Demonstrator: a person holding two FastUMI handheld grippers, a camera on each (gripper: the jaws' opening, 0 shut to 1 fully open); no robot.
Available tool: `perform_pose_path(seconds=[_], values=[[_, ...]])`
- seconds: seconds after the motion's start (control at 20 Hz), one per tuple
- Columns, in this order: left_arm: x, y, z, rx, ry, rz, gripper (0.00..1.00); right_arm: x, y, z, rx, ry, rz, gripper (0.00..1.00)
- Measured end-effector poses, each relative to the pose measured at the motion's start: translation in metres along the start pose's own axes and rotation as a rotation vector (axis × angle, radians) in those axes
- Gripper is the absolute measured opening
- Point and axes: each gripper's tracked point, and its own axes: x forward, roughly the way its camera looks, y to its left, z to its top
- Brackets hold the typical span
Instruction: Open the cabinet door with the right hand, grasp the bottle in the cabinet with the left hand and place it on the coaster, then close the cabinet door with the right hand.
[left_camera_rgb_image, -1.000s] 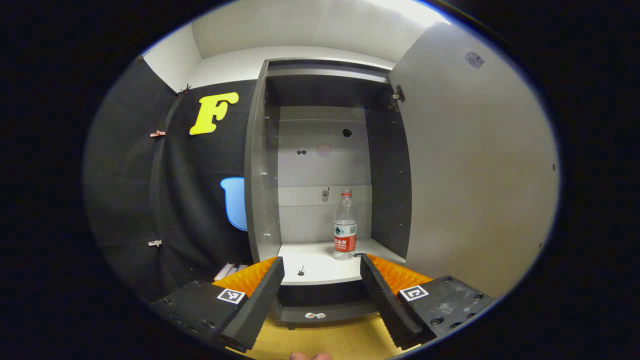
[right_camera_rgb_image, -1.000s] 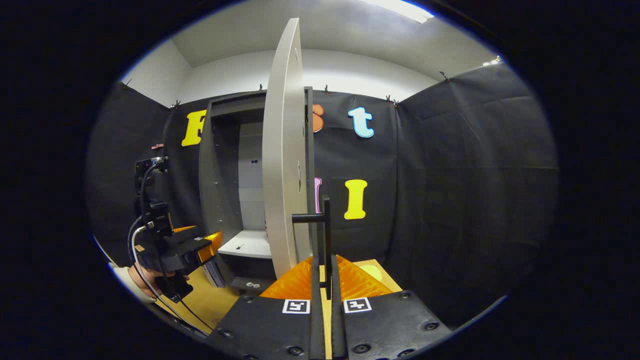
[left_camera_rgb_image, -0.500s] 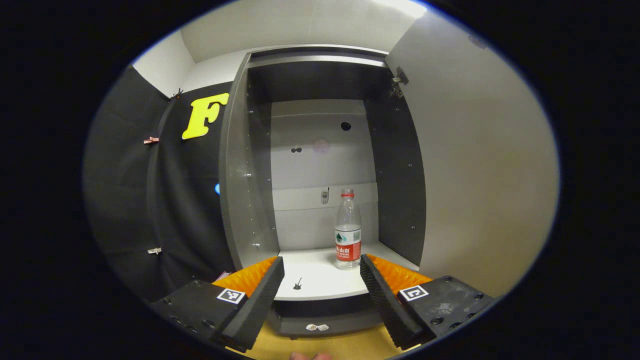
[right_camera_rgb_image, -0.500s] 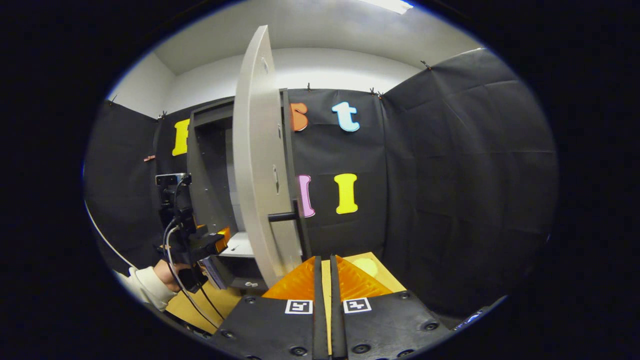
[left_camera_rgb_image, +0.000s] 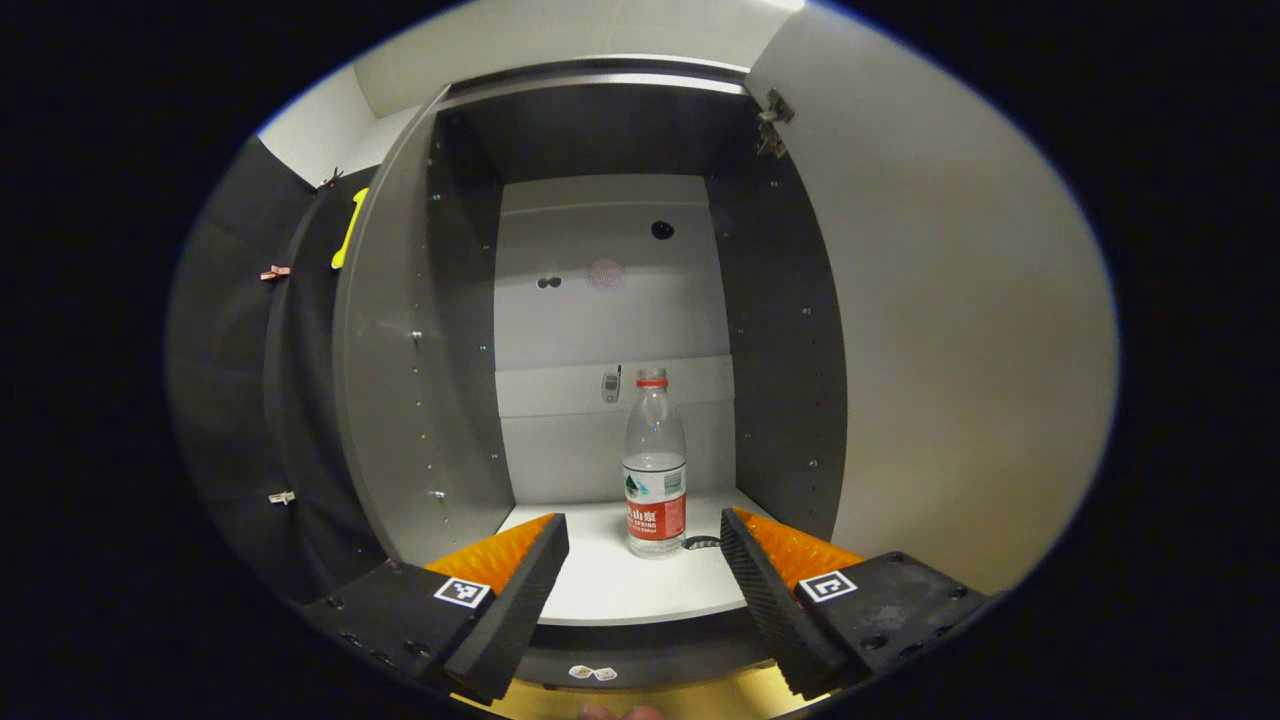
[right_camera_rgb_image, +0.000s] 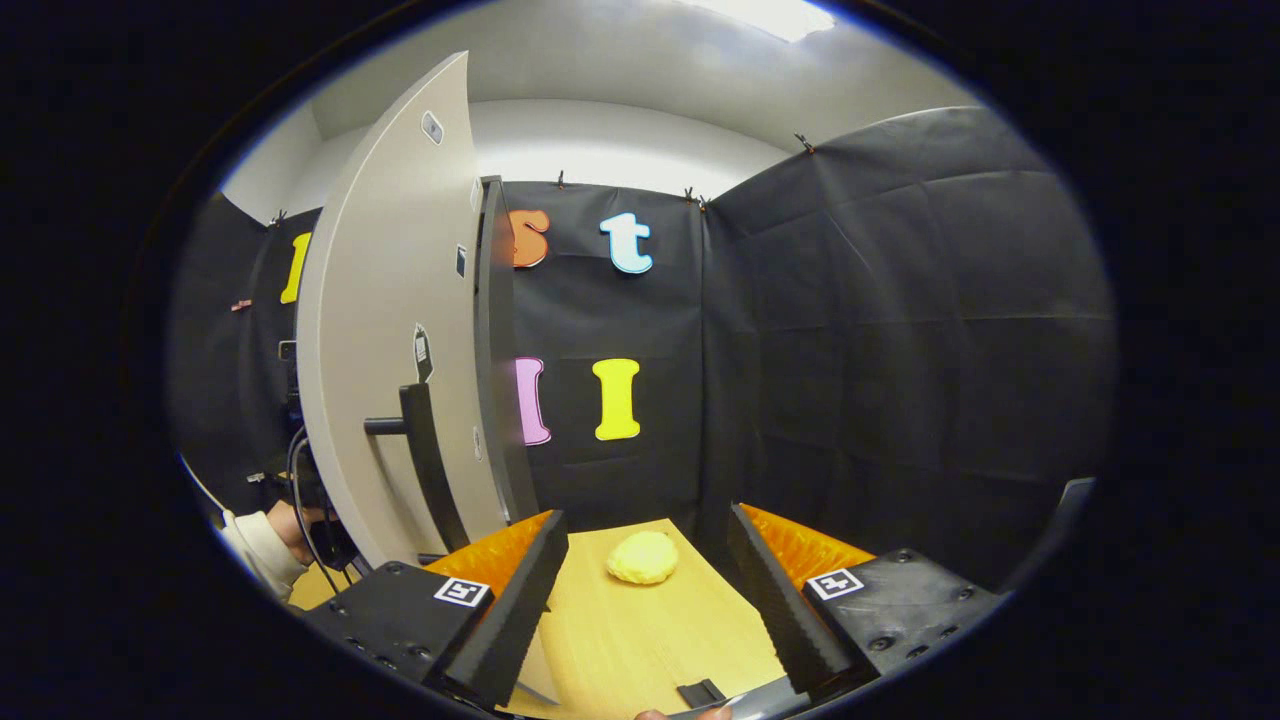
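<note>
- We see the left tool (left_camera_rgb_image: 644, 560) spread wide, facing the upright bottle (left_camera_rgb_image: 655, 463) on the cabinet (left_camera_rgb_image: 420, 330) shelf.
- Our right tool (right_camera_rgb_image: 648, 575) gapes empty beside the open door (right_camera_rgb_image: 385, 330); a coaster (right_camera_rgb_image: 643, 557) lies on the table (right_camera_rgb_image: 640, 640).

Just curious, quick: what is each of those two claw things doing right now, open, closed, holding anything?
Left gripper: open, empty, facing the clear plastic red-capped bottle.
Right gripper: open, holding nothing.

We are seeing a hand (right_camera_rgb_image: 285, 525) mostly hidden behind the open cabinet door (right_camera_rgb_image: 385, 330), perhaps gripping the left gripper.
</note>
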Motion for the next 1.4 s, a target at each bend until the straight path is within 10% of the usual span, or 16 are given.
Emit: perform_pose_path(seconds=[1.15,1.4], values=[[0.185,-0.015,-0.025,-0.005,0.027,0.033,0.96,0.045,-0.04,-0.025,0.0,0.028,-0.027,0.98],[0.173,-0.013,-0.022,-0.027,0.033,0.025,0.76,0.047,-0.024,-0.029,0.017,0.041,0.018,1.0]])
